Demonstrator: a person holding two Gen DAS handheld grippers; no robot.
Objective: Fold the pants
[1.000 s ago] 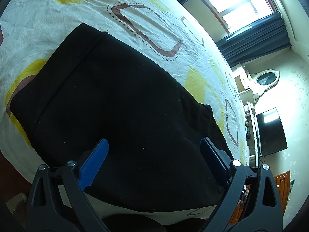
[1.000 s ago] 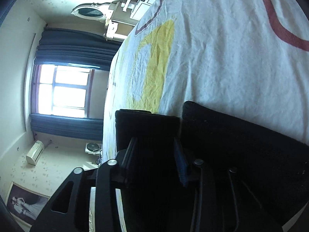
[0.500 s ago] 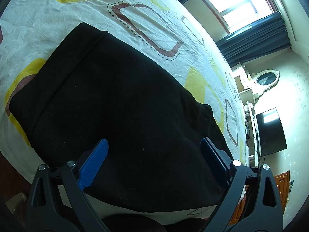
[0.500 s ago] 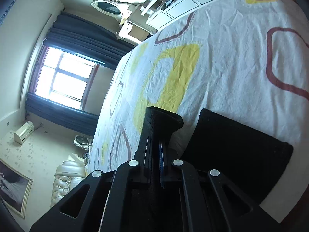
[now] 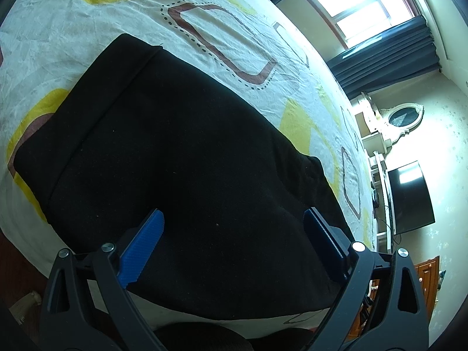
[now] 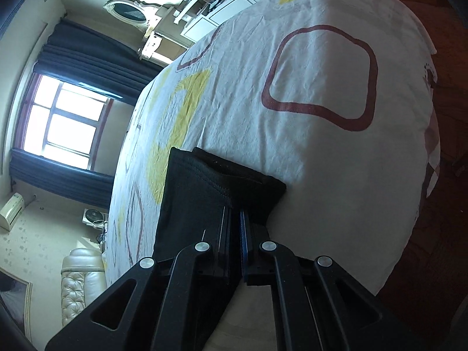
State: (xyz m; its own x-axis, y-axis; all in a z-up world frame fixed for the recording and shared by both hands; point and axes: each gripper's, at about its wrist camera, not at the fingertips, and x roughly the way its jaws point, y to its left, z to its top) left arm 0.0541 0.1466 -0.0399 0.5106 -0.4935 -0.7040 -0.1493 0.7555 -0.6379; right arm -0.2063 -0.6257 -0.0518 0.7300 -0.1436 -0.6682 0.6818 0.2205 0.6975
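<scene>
Black pants (image 5: 181, 158) lie flat on the bed's white patterned sheet (image 5: 87, 8), waistband toward the upper left in the left wrist view. My left gripper (image 5: 234, 228) is open, its blue pads (image 5: 143, 245) spread wide just above the pants near the bed's near edge. My right gripper (image 6: 235, 219) is shut on the hem end of the pants (image 6: 193, 193) and holds that leg end lifted off the sheet (image 6: 321, 152). The rest of the leg hangs under the right gripper, hidden.
The bed's foot corner (image 6: 421, 58) drops to a dark wooden floor (image 6: 450, 234). A window with dark curtains (image 5: 380, 8), a white dresser with an oval mirror (image 5: 403, 117), a wall TV (image 5: 409, 196) and a cream sofa (image 6: 79, 286) stand around the bed.
My right gripper has closed on the pants' leg end and lifted it away from the sheet, so more of the bed shows. The left gripper has stayed still and open.
</scene>
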